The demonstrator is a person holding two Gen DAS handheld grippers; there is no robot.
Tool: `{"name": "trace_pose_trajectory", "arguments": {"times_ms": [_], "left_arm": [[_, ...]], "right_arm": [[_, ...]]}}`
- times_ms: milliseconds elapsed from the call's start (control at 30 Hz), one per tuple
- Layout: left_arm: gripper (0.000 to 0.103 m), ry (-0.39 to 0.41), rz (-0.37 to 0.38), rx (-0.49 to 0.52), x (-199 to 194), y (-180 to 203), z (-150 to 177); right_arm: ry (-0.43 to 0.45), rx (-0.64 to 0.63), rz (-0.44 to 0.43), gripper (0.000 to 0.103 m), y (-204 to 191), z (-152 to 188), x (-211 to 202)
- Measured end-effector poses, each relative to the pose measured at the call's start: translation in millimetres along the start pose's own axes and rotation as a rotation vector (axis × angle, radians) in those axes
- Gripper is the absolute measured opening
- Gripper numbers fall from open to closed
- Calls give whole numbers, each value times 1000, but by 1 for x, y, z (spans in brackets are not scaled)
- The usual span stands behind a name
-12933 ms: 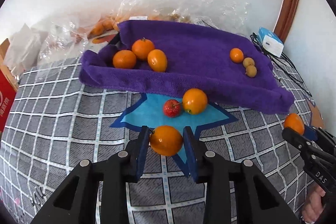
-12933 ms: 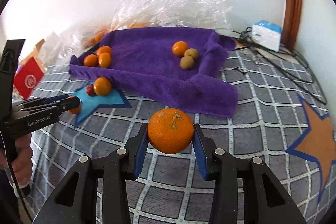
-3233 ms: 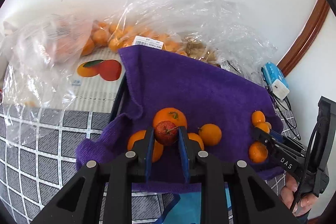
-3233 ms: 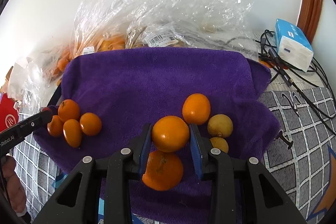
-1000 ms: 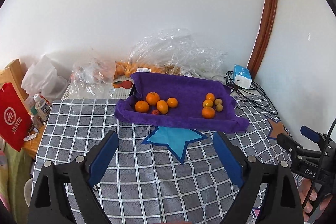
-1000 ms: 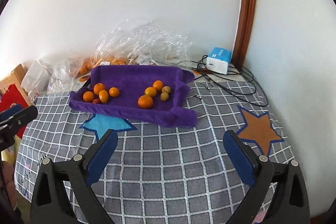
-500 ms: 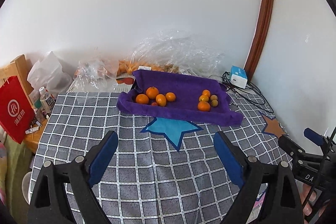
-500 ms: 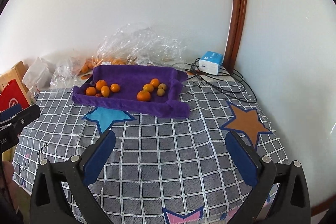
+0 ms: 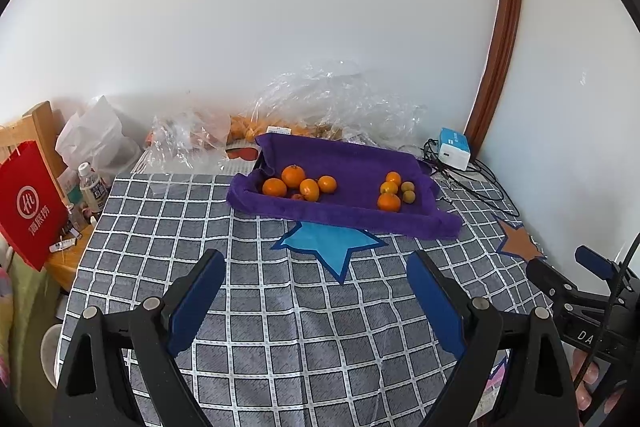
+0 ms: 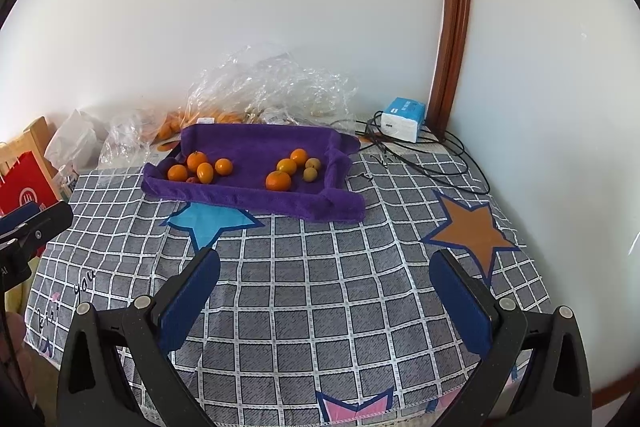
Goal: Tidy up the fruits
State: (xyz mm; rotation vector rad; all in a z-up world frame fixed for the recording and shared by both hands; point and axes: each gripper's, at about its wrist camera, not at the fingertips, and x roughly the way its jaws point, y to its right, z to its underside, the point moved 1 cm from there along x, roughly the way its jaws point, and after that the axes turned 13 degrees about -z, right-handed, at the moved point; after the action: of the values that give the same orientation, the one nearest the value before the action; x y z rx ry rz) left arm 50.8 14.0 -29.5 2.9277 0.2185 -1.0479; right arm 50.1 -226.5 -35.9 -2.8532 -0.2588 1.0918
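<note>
Both grippers hung above a grey checked tablecloth [image 9: 280, 327] with nothing in them, the left gripper [image 9: 316, 297] and right gripper [image 10: 326, 297] each with jaws spread wide. At the far side, a purple towel [image 9: 352, 163] held two clusters of oranges: a left cluster [image 9: 298, 183] and a right cluster [image 9: 392, 193], well apart.

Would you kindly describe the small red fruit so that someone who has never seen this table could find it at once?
Start at the purple towel spread at the far side of the checked tablecloth, and go to the left cluster of oranges on it. At that cluster's near edge, tucked between two oranges, sits the small red fruit. It is the only red piece, smaller than the fruit around it.
</note>
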Motion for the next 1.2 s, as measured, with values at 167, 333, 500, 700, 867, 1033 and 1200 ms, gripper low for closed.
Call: {"name": "trace_pose_trajectory", "arguments": {"times_ms": [167,333,500,700,867,1033,1200], "left_arm": [[92,0,3,4,-1,1,2],[92,2,-1,6,-3,1,4],[92,2,0,0,-4,-1,3],[92,3,3,0,-5,-1,3],[92,3,3,-1,-6,0,4],[92,3,8,-4,-6,0,4],[92,3,6,-3,-7,-1,4]], "right_arm": [[6,4,2,103,1,1,-2],[6,11,0,103,2,1,-2],[2,4,1,103,-1,2,-1],[6,2,2,103,-2,3,-4],[8,5,1,103,-2,4,-4],[8,4,6,103,-1,5,-4],[11,4,7,103,0,5,-4]]}}
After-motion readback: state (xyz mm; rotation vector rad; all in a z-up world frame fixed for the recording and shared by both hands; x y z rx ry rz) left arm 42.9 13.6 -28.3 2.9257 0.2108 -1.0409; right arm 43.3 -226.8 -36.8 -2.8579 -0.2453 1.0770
